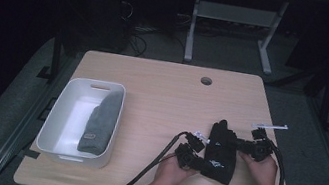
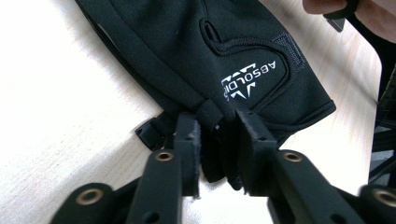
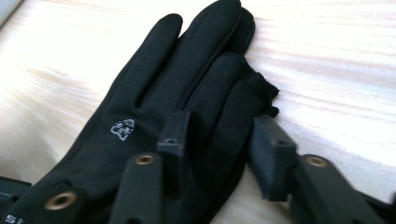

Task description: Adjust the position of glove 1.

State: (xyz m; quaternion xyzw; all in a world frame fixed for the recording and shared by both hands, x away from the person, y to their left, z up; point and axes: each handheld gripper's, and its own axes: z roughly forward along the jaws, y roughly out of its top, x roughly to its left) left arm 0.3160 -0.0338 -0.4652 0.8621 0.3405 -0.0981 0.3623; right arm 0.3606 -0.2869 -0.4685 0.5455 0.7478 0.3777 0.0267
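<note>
The setting was a darkened lab or test room, not a home. A bare light-wood desk (image 1: 162, 92) with a cable hole (image 1: 206, 81) stood on grey flooring. At twelve o'clock a white metal bench frame (image 1: 234, 28) stood beyond it, with loose cables (image 1: 136, 37) on the floor at eleven o'clock (surroundings largely unlit).

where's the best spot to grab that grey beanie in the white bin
Take the grey beanie by its upper rounded end, coming straight down from above. It lies flat and lengthwise along the right wall of the white bin, so a side approach would probably hit the wall.
</note>
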